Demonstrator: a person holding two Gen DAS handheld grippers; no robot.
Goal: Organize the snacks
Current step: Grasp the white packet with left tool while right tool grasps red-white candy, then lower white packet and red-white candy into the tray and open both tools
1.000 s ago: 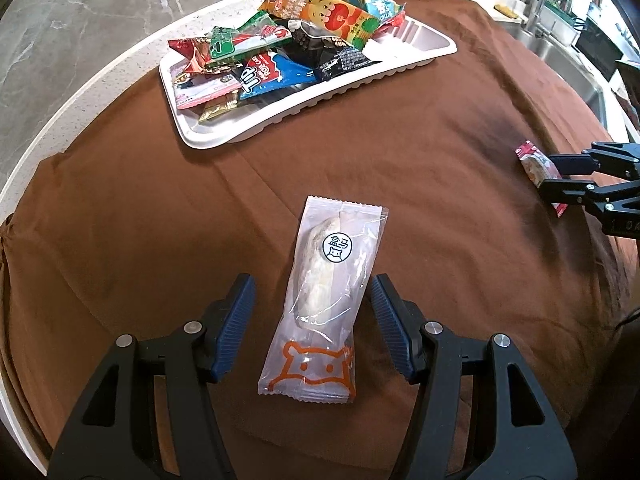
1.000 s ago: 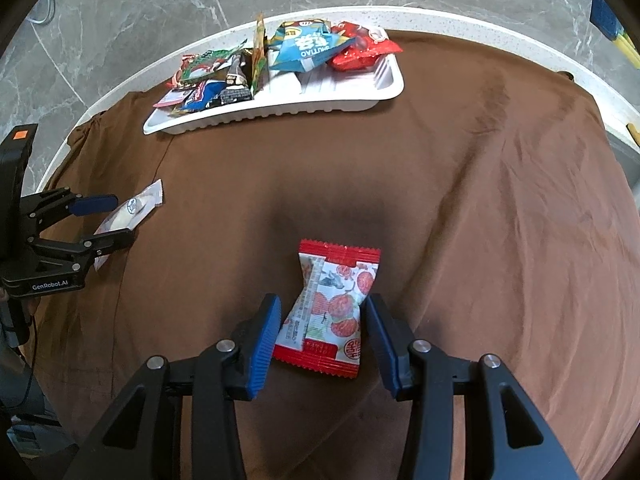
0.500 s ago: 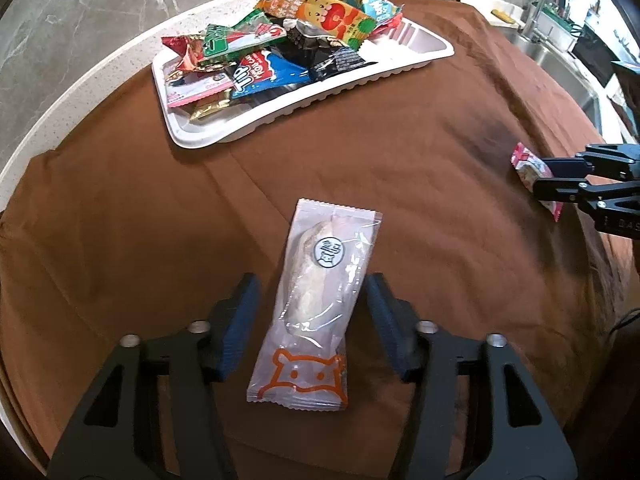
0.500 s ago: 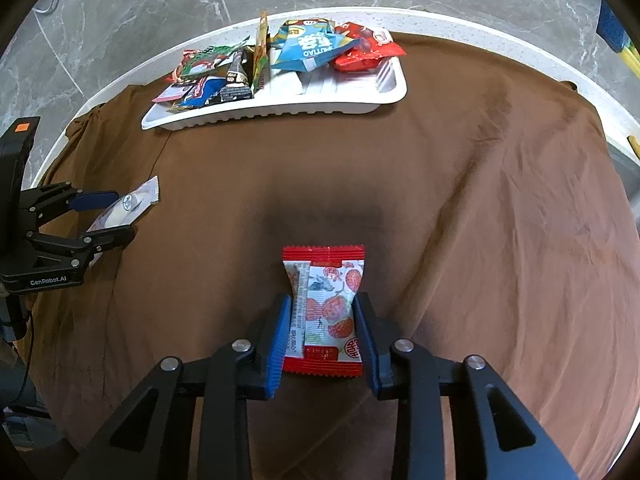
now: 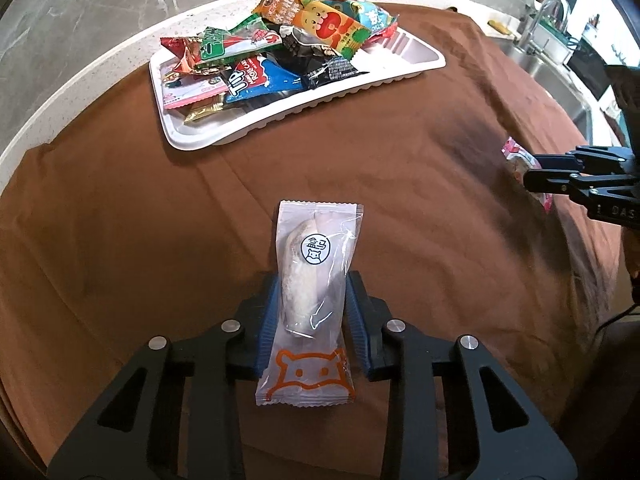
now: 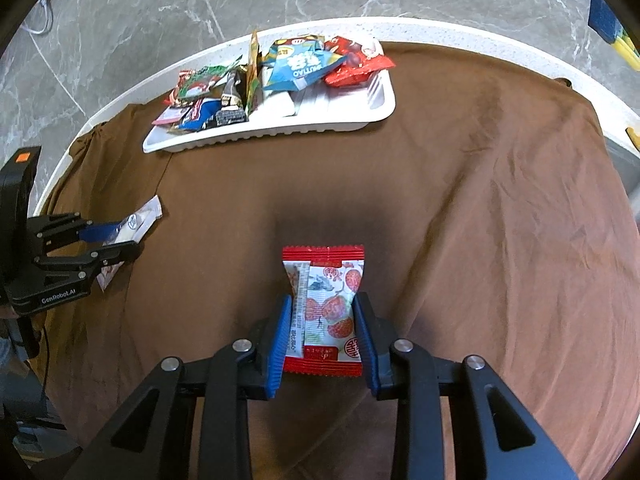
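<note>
A clear packet with a pale bun and an orange animal print [image 5: 316, 248] lies on the brown cloth [image 5: 120, 220]. My left gripper [image 5: 314, 280] is closing, and its blue pads press the packet's two sides. A red packet printed with strawberries [image 6: 326, 280] sits between the pads of my right gripper [image 6: 322, 300], which is shut on it. The right wrist view shows the left gripper [image 6: 116, 240] at the left with the clear packet [image 6: 138, 220]. The left wrist view shows the right gripper [image 5: 528, 168] at the right edge. At the far side stands a white tray [image 5: 400, 68] with several snack packets piled in it.
The brown cloth covers a round white table [image 6: 480, 36] over a grey marble floor. In the tray [image 6: 280, 132], the packets crowd its left half, and its right end shows bare ribs. A sink with a tap [image 5: 552, 4] stands beyond the table's right side.
The left jaws have closed in from wide apart onto the clear packet. The right jaws narrowed onto the red packet, which now stands straighter between the pads.
</note>
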